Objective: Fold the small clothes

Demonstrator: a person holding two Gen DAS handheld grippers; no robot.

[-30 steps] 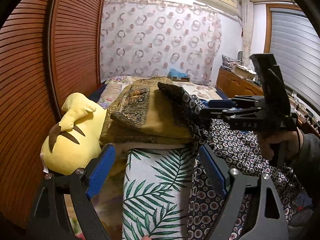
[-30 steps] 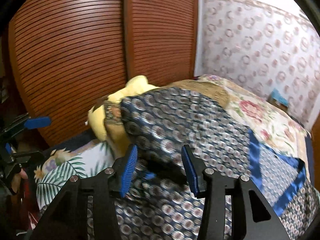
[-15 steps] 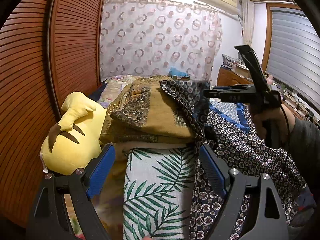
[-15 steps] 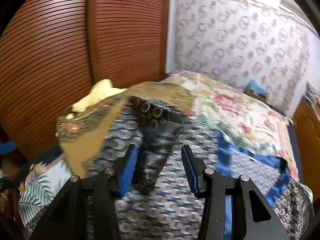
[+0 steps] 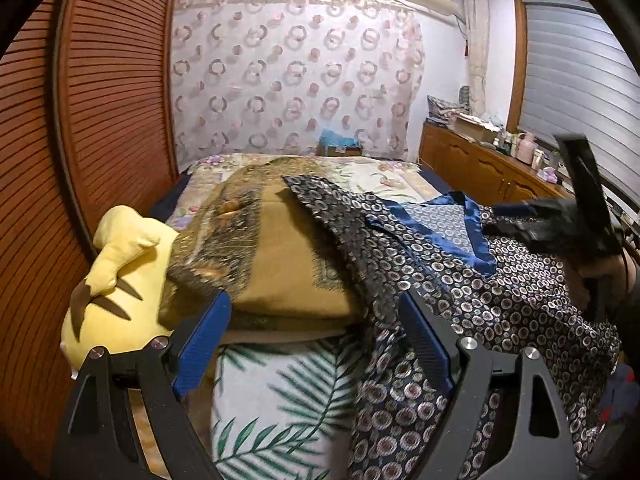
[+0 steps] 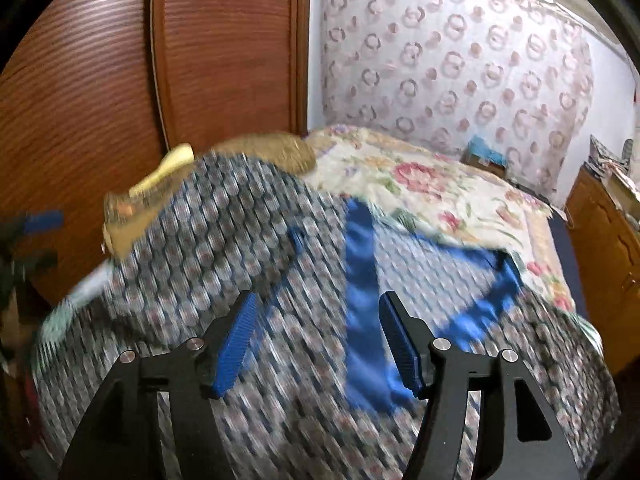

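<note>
Fingers [image 6: 236,344] of both grippers spread above patterned garment [image 6: 240,240], no legible writing.

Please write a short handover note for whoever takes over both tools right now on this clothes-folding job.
Left tool: open, holding nothing, hovering over the palm-leaf print sheet at the near edge of the bed.
Right tool: open, holding nothing, above the garment; that view is motion-blurred.
Dark circle-print satin garment with blue trim: spread open on the bed, its left edge draped over the folded mustard-brown blanket. The yellow plush toy sits beside the blanket.
Done: garment laid out; no fold visible.
Left: probably flatten the draped edge, then make every fold.
</note>
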